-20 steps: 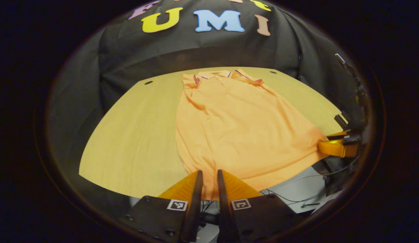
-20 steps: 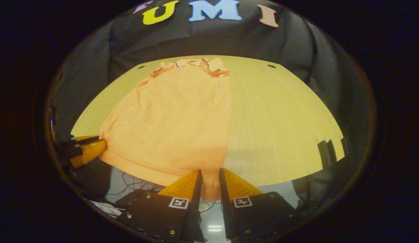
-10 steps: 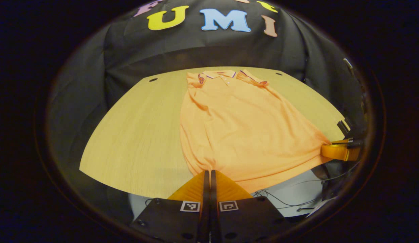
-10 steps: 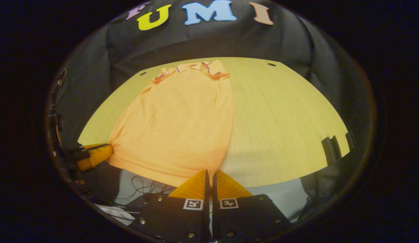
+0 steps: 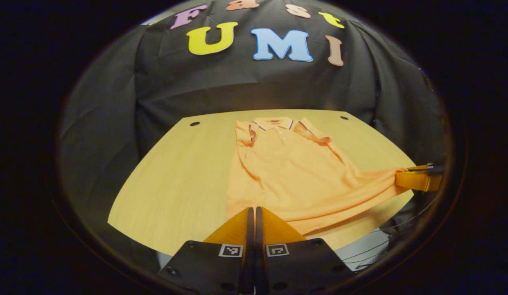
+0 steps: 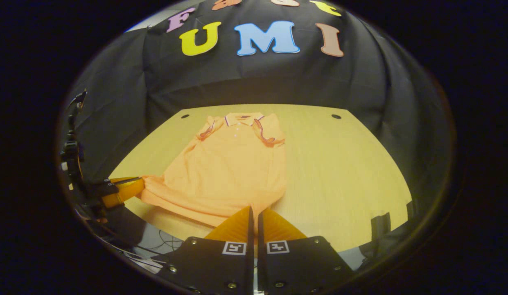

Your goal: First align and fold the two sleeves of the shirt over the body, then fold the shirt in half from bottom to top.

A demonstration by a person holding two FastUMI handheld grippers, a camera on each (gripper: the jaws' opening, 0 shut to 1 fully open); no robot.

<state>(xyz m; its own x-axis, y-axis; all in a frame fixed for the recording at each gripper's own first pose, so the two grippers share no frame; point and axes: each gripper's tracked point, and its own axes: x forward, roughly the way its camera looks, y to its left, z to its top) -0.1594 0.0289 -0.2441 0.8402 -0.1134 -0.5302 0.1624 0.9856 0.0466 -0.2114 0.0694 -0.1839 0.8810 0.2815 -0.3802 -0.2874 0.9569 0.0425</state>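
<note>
An orange polo shirt (image 5: 294, 172) lies on the wooden table (image 5: 176, 180), collar (image 5: 272, 123) at the far side and both short sleeves folded in over the body. My left gripper (image 5: 251, 209) is shut on the near left corner of the hem and holds it above the table. In the right gripper view the shirt (image 6: 229, 172) spreads to the left, and my right gripper (image 6: 254, 208) is shut on the near right hem corner. The hem stretches taut between the two. Each view shows the other gripper at its edge: the right gripper (image 5: 417, 180) and the left gripper (image 6: 123, 190).
Small dark holes mark the table's far corners (image 5: 194, 123) (image 6: 335, 116). A dark clamp (image 6: 378, 223) sits on the table's near right edge. Cables (image 5: 384, 246) lie on the floor below the near edge. Bare tabletop (image 6: 339, 172) spreads right of the shirt.
Both grippers went from open to shut on the hem corners. They then rose and moved forward, lifting the hem off the table's near edge and bunching the lower shirt.
</note>
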